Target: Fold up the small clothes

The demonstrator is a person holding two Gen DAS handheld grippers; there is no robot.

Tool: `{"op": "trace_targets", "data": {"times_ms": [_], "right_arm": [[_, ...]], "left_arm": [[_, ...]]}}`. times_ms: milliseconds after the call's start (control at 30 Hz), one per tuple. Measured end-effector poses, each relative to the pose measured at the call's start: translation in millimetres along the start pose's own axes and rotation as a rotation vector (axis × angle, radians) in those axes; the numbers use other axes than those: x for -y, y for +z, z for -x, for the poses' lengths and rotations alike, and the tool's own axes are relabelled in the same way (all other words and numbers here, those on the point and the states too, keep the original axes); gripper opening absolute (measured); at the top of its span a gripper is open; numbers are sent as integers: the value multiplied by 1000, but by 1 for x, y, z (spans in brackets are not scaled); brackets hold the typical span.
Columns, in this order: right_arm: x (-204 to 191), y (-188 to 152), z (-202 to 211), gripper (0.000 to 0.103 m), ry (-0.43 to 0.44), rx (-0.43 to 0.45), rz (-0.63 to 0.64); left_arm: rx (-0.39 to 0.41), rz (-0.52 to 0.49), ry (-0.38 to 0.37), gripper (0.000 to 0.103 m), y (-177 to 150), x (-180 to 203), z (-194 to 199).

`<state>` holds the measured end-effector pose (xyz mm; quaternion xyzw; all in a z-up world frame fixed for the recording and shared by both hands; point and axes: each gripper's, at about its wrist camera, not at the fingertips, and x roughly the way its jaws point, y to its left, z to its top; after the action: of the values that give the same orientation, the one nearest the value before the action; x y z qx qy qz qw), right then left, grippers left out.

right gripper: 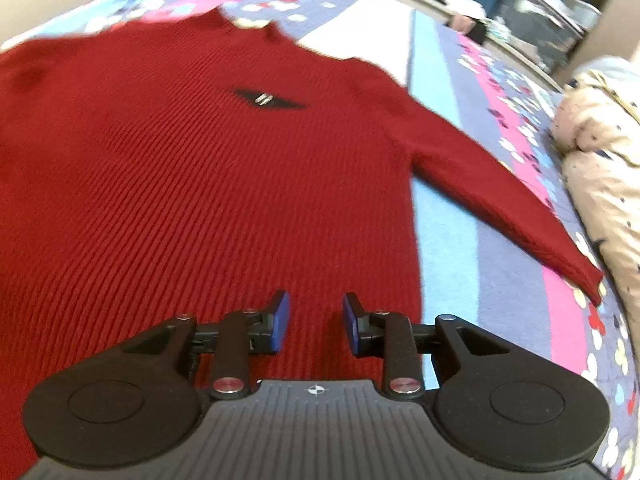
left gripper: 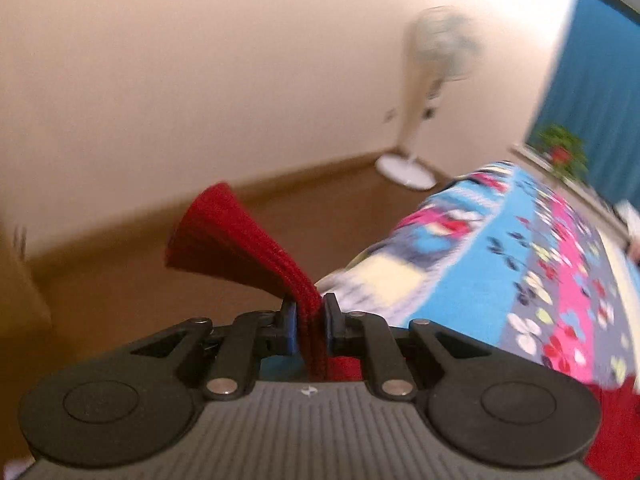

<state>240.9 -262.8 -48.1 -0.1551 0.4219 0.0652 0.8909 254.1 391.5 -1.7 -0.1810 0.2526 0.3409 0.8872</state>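
Observation:
A red ribbed knit sweater (right gripper: 192, 168) lies spread flat on a flowered bedspread (right gripper: 500, 240), its right sleeve (right gripper: 500, 200) stretched out to the right. A small black patch (right gripper: 268, 99) marks its chest. My right gripper (right gripper: 315, 322) is open and empty, just above the sweater's lower body. My left gripper (left gripper: 311, 322) is shut on a red sleeve cuff (left gripper: 248, 240), lifted off the bed's edge; the cuff fans out beyond the blue pads.
A beige quilt (right gripper: 600, 152) is bunched at the bed's right side. In the left wrist view, a standing fan (left gripper: 424, 96) is by the wall, with brown floor (left gripper: 120, 292) beside the bed (left gripper: 520, 260) and a blue curtain (left gripper: 600, 80) behind it.

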Motion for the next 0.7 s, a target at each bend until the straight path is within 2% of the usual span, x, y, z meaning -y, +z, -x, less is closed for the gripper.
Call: {"op": "trace_targets", "data": {"times_ms": [67, 133, 233, 333, 433, 467, 500, 533, 567, 600, 633, 700], "right_arm": [[13, 6, 1, 28, 16, 9, -80], [26, 11, 3, 7, 49, 24, -160], [39, 14, 9, 6, 53, 70, -224], [53, 16, 16, 6, 26, 105, -284], [73, 15, 15, 7, 17, 110, -371], [80, 14, 12, 7, 16, 101, -395], [87, 13, 10, 7, 14, 88, -417], [90, 12, 8, 7, 13, 78, -432], [95, 9, 6, 7, 15, 67, -448], [99, 8, 6, 7, 22, 59, -460], [102, 6, 5, 7, 35, 51, -472], [105, 5, 5, 7, 55, 50, -486]], "left_arm": [[39, -79, -53, 12, -1, 40, 16], [86, -171, -129, 12, -6, 94, 38], [123, -241, -283, 11, -22, 184, 76], [116, -273, -467, 11, -53, 281, 115], [28, -294, -660, 13, -106, 363, 149], [-12, -327, -704, 19, -129, 385, 154], [-82, -385, -739, 28, -157, 409, 153], [-205, -459, -752, 43, -189, 428, 149], [-318, -514, -739, 42, -215, 438, 145], [-390, -551, -731, 42, -238, 441, 143], [-391, -569, -739, 42, -252, 434, 145], [-307, -620, -733, 42, -264, 410, 151]]}}
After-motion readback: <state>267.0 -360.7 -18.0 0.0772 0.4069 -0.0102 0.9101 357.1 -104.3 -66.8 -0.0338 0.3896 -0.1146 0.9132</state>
